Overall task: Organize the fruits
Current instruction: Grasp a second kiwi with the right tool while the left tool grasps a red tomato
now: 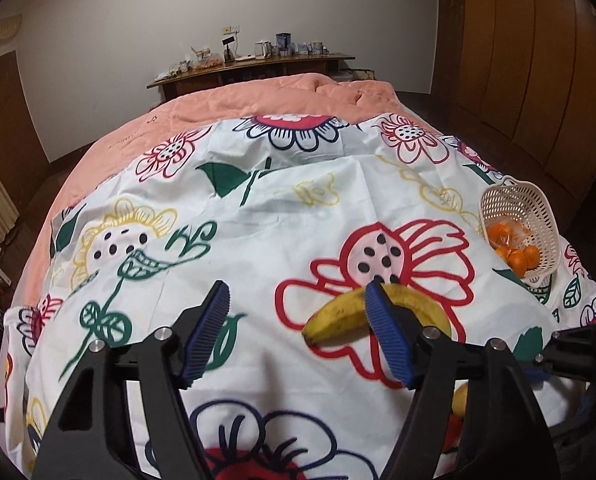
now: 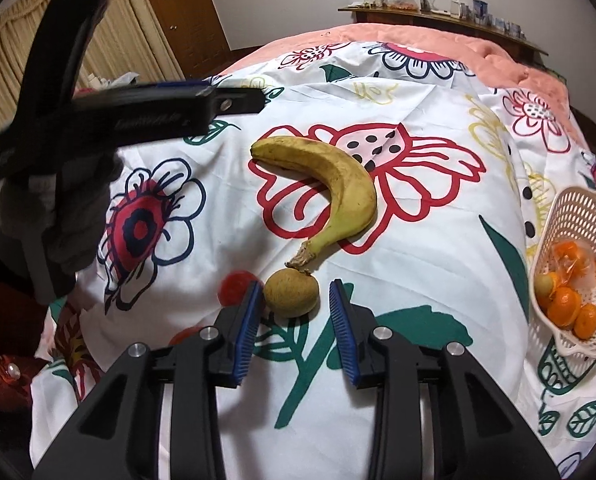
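A yellow banana (image 2: 330, 172) lies on the flowered sheet (image 2: 418, 264); in the left wrist view the banana (image 1: 338, 316) lies just behind the right fingertip. A small round tan-green fruit (image 2: 291, 294) sits at the banana's stem. My right gripper (image 2: 296, 292) is open, its fingertips on either side of that fruit, apart from it. My left gripper (image 1: 298, 296) is open and empty, above the sheet left of the banana. A cream plastic basket (image 2: 578, 216) at the right holds several oranges (image 2: 566, 304); the basket also shows in the left wrist view (image 1: 546, 216).
A red fruit (image 2: 235, 286) lies left of my right gripper, partly hidden by its left finger. The left gripper's body (image 2: 109, 120) and a gloved hand (image 2: 65, 216) hang over the bed's left side. A pink quilt (image 1: 277, 100) covers the far bed; a cluttered wooden shelf (image 1: 257, 64) stands behind.
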Available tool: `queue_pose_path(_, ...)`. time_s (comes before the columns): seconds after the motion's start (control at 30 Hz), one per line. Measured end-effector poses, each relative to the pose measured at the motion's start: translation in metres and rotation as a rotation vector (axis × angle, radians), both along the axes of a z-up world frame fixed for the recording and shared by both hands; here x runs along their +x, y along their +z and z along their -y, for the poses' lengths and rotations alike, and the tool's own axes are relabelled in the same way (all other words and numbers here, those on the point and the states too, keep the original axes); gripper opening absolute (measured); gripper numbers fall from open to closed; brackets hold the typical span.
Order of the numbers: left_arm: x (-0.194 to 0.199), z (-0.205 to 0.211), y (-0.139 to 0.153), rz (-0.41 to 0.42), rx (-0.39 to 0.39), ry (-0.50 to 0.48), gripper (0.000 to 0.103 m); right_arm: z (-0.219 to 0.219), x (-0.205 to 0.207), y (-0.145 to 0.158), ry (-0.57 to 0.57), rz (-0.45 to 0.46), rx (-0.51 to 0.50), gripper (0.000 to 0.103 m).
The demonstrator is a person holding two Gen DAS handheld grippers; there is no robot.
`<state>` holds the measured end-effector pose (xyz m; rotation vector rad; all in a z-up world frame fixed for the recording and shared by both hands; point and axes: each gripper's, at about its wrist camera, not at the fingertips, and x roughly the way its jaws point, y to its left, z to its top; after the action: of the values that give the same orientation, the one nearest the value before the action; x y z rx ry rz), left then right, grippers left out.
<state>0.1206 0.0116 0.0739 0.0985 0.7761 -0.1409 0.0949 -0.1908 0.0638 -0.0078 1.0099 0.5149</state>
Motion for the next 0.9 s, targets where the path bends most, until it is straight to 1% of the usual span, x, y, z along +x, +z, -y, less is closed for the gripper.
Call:
queue_pose_path(0.1, -0.007, -0.003, -0.001, 0.002, -0.011, 0.009, 0.070, 0.006, 0.005, -0.004, -0.017, -0.032, 0.058, 0.032)
queue_pose_path(0.17, -0.011, -0.004, -0.002, 0.003, -0.017, 0.009, 0.070, 0.006, 0.006, -0.004, -0.020, -0.038, 0.072, 0.032)
queue_pose_path(0.2, -0.013, -0.004, -0.002, 0.004, -0.018, 0.008, 0.070, 0.005, 0.005, -0.004, -0.020, -0.038, 0.075, 0.030)
queue_pose_path(0.4, -0.023, -0.008, -0.004, 0.005, -0.018, 0.001, 0.070, 0.004, 0.002, -0.003, -0.019, -0.031, 0.077, 0.030)
queue_pose_path(0.6, -0.032, -0.009, -0.009, -0.006, -0.023, -0.007, 0.070, 0.008, 0.002, 0.002, -0.046, -0.017, 0.088, 0.029)
queue_pose_path(0.63, -0.033, -0.008, -0.011, -0.011, -0.026, -0.012, 0.070, 0.009, 0.001, 0.005, -0.052, -0.011, 0.090, 0.029)
queue_pose_path(0.7, -0.036, -0.005, -0.014, -0.022, -0.027, -0.025, 0.064, 0.012, 0.001, 0.009, -0.064, 0.005, 0.091, 0.029)
queue_pose_path(0.9, -0.045, 0.010, -0.022, -0.056, -0.049, -0.107, 0.064, 0.018, 0.000, 0.019, -0.099, 0.044, 0.071, 0.029)
